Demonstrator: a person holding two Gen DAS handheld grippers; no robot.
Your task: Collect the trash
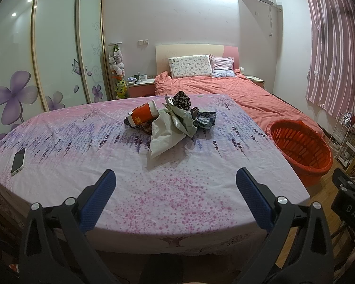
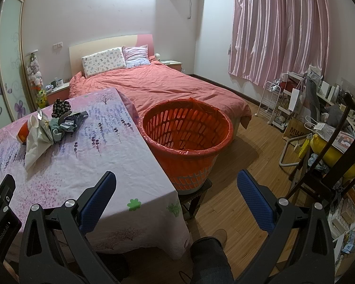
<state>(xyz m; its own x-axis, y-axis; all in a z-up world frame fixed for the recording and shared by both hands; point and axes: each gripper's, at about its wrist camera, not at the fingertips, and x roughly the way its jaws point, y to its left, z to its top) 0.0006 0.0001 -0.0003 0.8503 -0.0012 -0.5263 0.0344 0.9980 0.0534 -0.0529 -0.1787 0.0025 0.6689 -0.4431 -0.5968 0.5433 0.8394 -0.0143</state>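
Observation:
A heap of trash (image 1: 171,120) lies mid-table on the floral cloth: a red paper cup (image 1: 143,114), a white plastic bag (image 1: 163,135), crumpled wrappers and a dark patterned pouch (image 1: 182,99). The same trash heap (image 2: 49,124) shows at the left in the right wrist view. An orange slatted basket (image 2: 187,139) lined with a red bag stands on a stool beside the table's right edge. My left gripper (image 1: 176,184) hangs open over the table's near part, holding nothing. My right gripper (image 2: 176,187) is open near the table's front right corner, in front of the basket.
A phone (image 1: 19,157) lies on the table at the left. Behind the table stands a bed (image 2: 168,87) with a coral duvet. A dark wooden chair (image 2: 331,156), a white rack and bags crowd the right side. A person's leg and shoe (image 2: 213,248) are below.

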